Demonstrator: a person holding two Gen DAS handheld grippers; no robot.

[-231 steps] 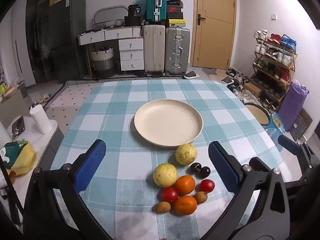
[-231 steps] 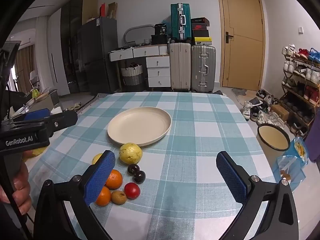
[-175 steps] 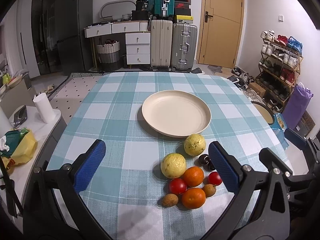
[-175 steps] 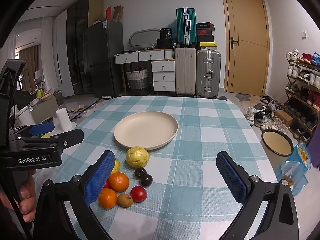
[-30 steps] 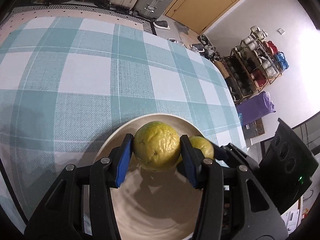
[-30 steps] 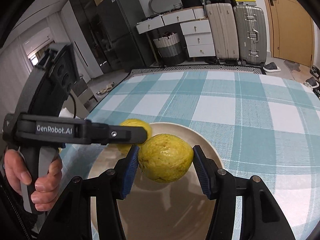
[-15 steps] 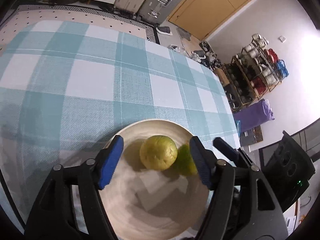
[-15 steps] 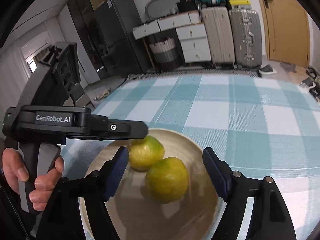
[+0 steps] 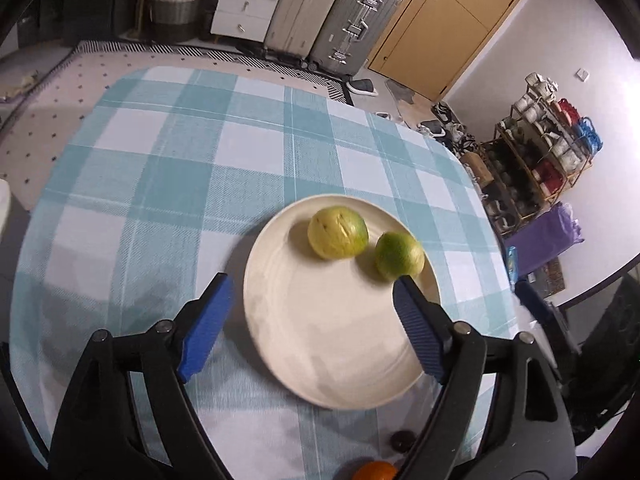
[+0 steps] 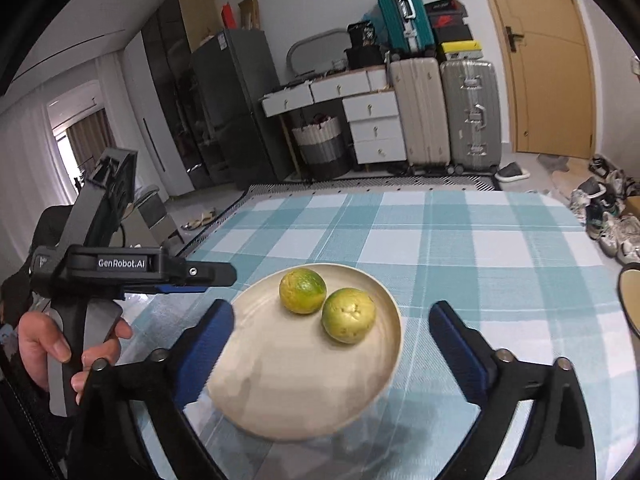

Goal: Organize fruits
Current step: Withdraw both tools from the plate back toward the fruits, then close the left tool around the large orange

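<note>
Both claws hang spread wide above the cream plate [image 9: 320, 344], and neither holds anything. In the left wrist view the left claw [image 9: 308, 328] fills the lower half of the frame, its blue pads [image 9: 204, 328] set either side of the plate's near part, one over the checked cloth at lower left, the other over the plate's right rim.

Two yellow-green fruits sit on the plate's far side, just beside each other. The paler fruit [image 9: 338, 233] lies nearer the frame's centre; the greener fruit [image 9: 400, 256] sits to its right, close to the rim, just above the right pad's tip. Whether the two touch, that view leaves unclear.

Along the bottom edge an orange [image 9: 374, 471] and a small dark fruit [image 9: 402, 440] rest on the worktop [image 9: 160, 160], off the plate.

From the right wrist view the right claw [image 10: 332, 332] is likewise wide, its pads [image 10: 208, 340] flanking the plate [image 10: 300, 392] at lower centre. Here the fruits seem to touch: one [image 10: 303, 285] toward the centre, the other [image 10: 349, 315] to its lower right. At mid left, a hand [image 10: 44, 344] grips the left claw's black handle, its arm reaching toward the plate's left rim.
</note>
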